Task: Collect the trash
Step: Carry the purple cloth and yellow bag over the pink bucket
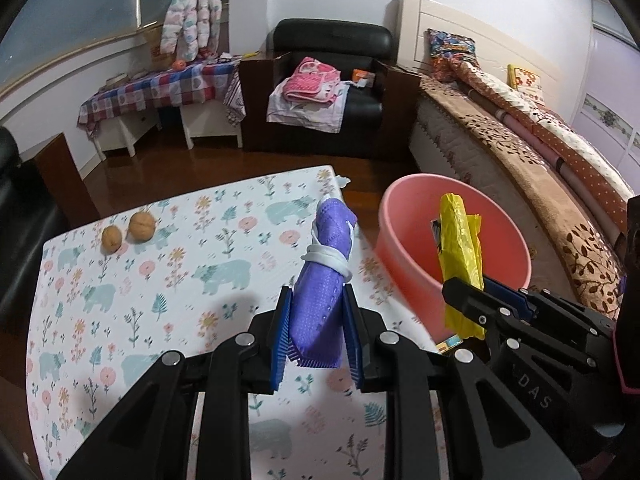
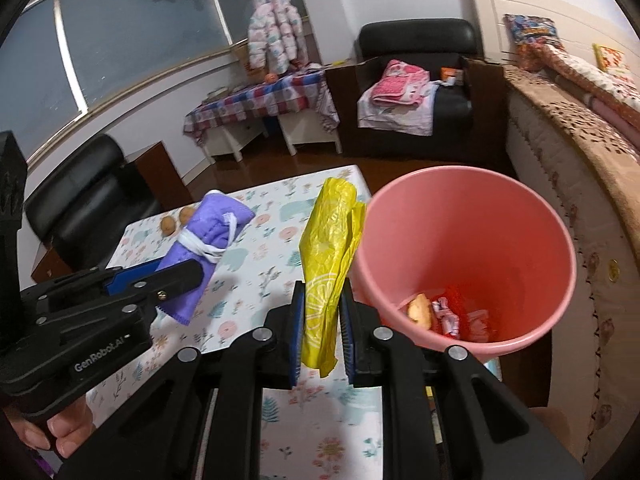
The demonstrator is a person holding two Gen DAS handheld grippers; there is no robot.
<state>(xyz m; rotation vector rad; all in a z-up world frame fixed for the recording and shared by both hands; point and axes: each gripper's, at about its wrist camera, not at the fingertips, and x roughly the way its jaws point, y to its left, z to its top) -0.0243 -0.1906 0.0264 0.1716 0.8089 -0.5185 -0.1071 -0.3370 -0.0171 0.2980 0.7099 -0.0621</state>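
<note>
Right claw (image 2: 322, 330) clamps an upright yellow wrapper (image 2: 330, 256) just left of the pink bin (image 2: 560, 264); left claw (image 1: 318, 330) grips a rolled purple mask (image 1: 324, 272) over the counter (image 1: 120, 280), farther left of the bin.

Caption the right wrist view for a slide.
Right gripper holds a yellow plastic bag beside the pink bin; left gripper holds a rolled purple mask.

Glossy pink plastic bin (image 2: 520, 208); crinkled yellow plastic wrapper (image 2: 324, 264).
</note>
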